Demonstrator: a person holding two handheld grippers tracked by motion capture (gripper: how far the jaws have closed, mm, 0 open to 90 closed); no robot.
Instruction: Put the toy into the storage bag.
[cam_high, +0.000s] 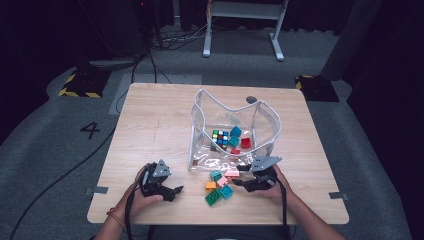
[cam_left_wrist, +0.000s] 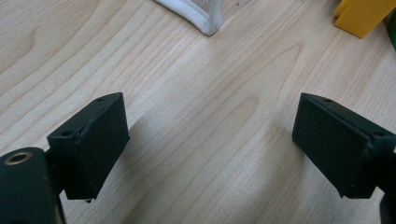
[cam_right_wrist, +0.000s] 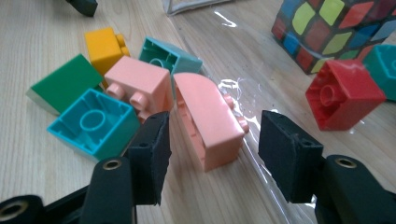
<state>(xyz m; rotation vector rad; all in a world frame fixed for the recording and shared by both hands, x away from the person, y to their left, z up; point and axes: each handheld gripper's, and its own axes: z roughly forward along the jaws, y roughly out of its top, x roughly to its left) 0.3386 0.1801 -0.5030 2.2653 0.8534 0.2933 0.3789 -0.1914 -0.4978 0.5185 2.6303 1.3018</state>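
A pink curved brick (cam_right_wrist: 208, 123) lies on its side at the front edge of a clear bag (cam_high: 265, 117) with white trim. My right gripper (cam_right_wrist: 215, 140) straddles this brick, one jaw on each side, with a gap showing at the right jaw, so it is open. In the high view the right gripper (cam_high: 239, 176) sits at the loose pile in front of the bag. My left gripper (cam_high: 176, 191) rests low on the table to the left of the pile. Its jaws (cam_left_wrist: 210, 135) are spread wide over bare wood, open with nothing between them.
Beside the pink brick lie a second pink brick (cam_right_wrist: 137, 86), two teal bricks (cam_right_wrist: 93, 123), an orange one (cam_right_wrist: 105, 46) and a green one (cam_right_wrist: 65, 84). Inside the bag are a puzzle cube (cam_right_wrist: 336, 30), a red brick (cam_right_wrist: 343, 95) and teal bricks (cam_high: 235, 132). The wooden table (cam_high: 150, 125) has open room on the left.
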